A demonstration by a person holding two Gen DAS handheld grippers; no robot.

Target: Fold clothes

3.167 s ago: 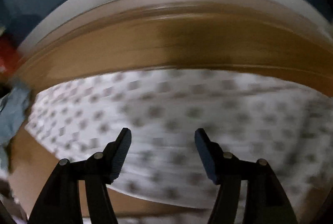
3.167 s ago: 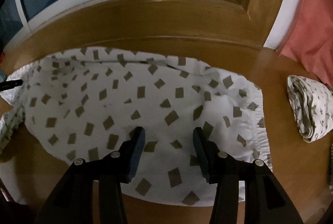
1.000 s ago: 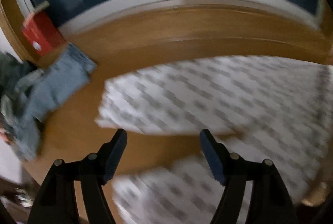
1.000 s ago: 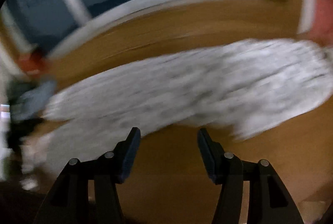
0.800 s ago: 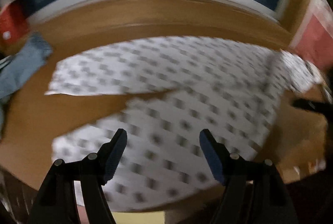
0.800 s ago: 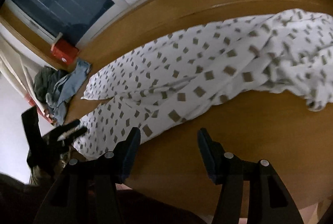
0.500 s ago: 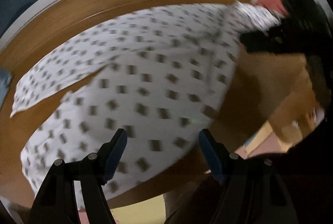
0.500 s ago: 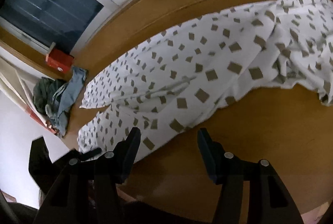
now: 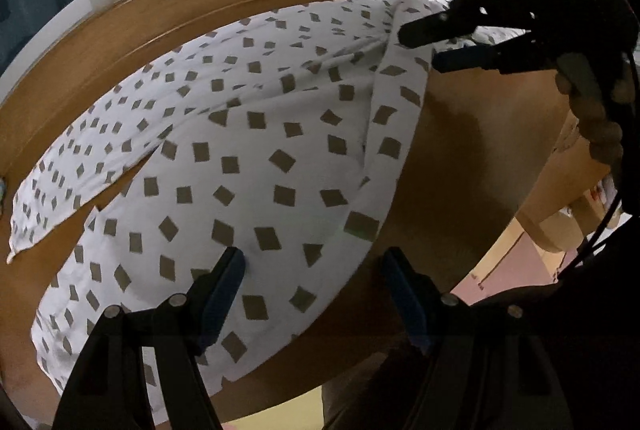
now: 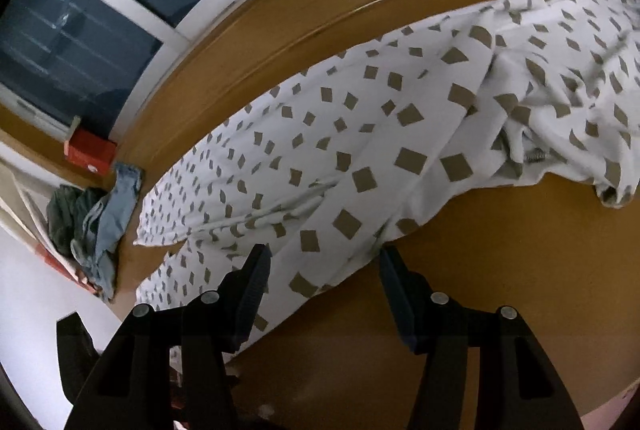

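The patterned trousers (image 9: 256, 158) lie spread flat on the wooden bench (image 9: 460, 166), legs apart, the waistband end bunched near the right claw (image 9: 418, 44). Both claws stand open and empty: the left claw (image 9: 312, 270) hovers over the trousers' near edge, and the right claw hovers beside the bunched waist. Risk, as judged: a pinch taken at the rumpled waist may catch only one layer, so the fold drags askew or pulls the trousers toward the bench edge.
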